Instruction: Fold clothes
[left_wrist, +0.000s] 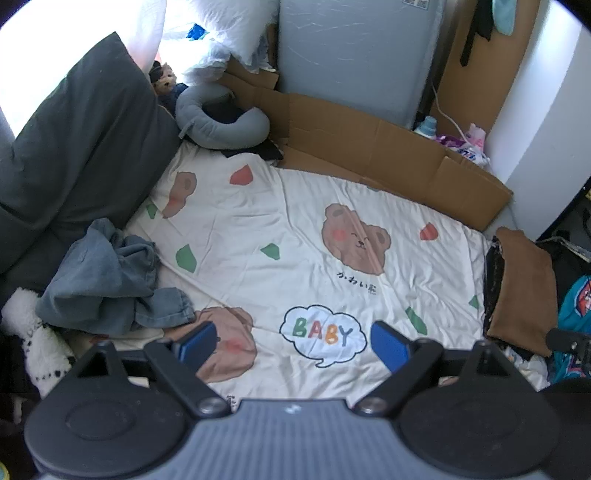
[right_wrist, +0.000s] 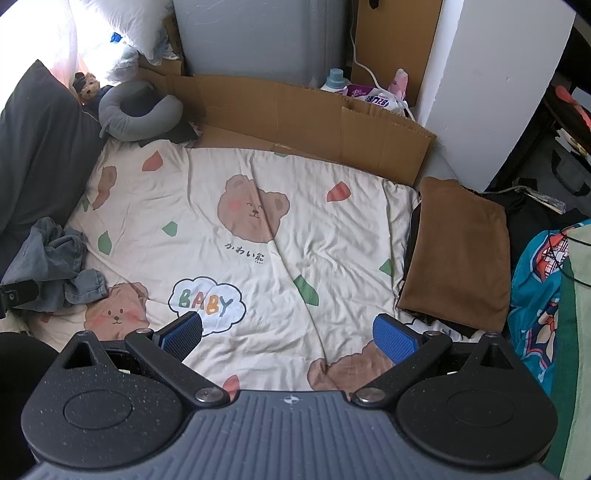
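Note:
A crumpled blue denim garment (left_wrist: 110, 280) lies at the left edge of the cream bear-print bed sheet (left_wrist: 295, 229); it also shows in the right wrist view (right_wrist: 55, 266). A folded brown garment (right_wrist: 458, 251) rests on a dark pile at the sheet's right edge, also in the left wrist view (left_wrist: 524, 291). My left gripper (left_wrist: 291, 343) is open and empty above the sheet's near part. My right gripper (right_wrist: 288, 336) is open and empty above the sheet, left of the brown garment.
Flattened cardboard (left_wrist: 369, 147) lines the far side. A dark grey pillow (left_wrist: 74, 140) and a grey neck pillow (left_wrist: 221, 125) sit at the left and far left. A white wall corner (right_wrist: 480, 92), bottles and a teal printed fabric (right_wrist: 539, 288) are at the right.

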